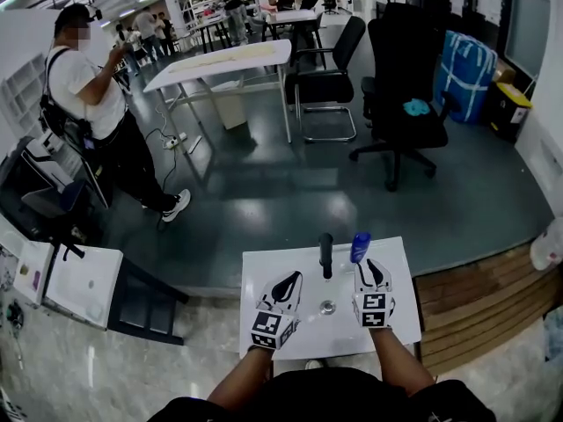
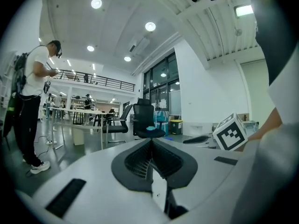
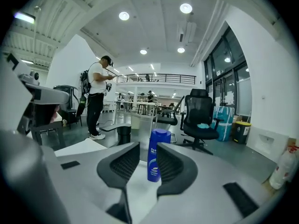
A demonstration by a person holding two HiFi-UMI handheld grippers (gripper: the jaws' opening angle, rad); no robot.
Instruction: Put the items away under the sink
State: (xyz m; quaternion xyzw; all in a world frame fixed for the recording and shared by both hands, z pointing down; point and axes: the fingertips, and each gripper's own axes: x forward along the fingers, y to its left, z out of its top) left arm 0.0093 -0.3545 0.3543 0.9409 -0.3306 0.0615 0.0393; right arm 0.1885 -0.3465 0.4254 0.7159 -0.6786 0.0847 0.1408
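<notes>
Right gripper [image 3: 146,149] first: its jaws stand a narrow gap apart, pressing on nothing. The blue bottle [image 3: 156,155] stands upright in line with that gap, just past the tips, its label print too small to read. The bottle sits just right of the black faucet [image 1: 325,255]. Left gripper [image 2: 151,143], left of the faucet, has its jaws closed together on nothing. The white sink top [image 1: 264,271] lies underneath, its near edge hidden behind the person's arms.
</notes>
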